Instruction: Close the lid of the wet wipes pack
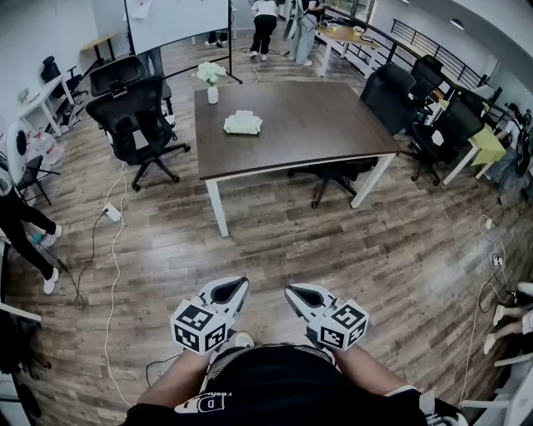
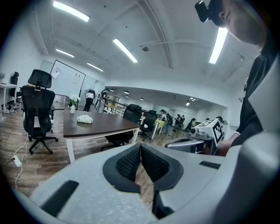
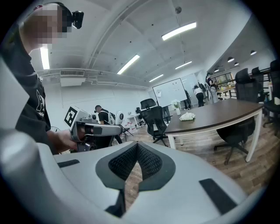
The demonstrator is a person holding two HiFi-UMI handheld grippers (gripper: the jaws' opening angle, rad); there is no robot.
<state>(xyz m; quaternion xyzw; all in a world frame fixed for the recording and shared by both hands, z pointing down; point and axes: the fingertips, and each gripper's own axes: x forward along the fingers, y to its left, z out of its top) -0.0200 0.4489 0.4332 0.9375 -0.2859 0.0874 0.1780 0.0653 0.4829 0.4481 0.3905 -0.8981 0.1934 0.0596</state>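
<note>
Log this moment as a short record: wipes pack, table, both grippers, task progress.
wipes pack: on the table, across the floor from the person; lid state too small to tell
vase: same table, far left corner
left gripper: jaws together, empty, held at the waist
right gripper: jaws together, empty, beside the left
progress: pack not yet reached

The worktop (image 1: pixel 316 125) stands on the floor (image 1: pixel 333 241), well ahead of the person. The wet wipes pack (image 1: pixel 242 123) lies on its left half, and a vase (image 1: pixel 212 90) stands behind the pack near the far left corner. An office chair (image 1: pixel 137 116) stands left of the worktop, more chairs (image 1: pixel 391 93) stand at its right end, and a whiteboard (image 1: pixel 179 21) is behind it. The left hand-held gripper (image 1: pixel 236 288) and right hand-held gripper (image 1: pixel 296 294) are side by side close to the person's body, apart from each other and well short of the worktop.
</note>
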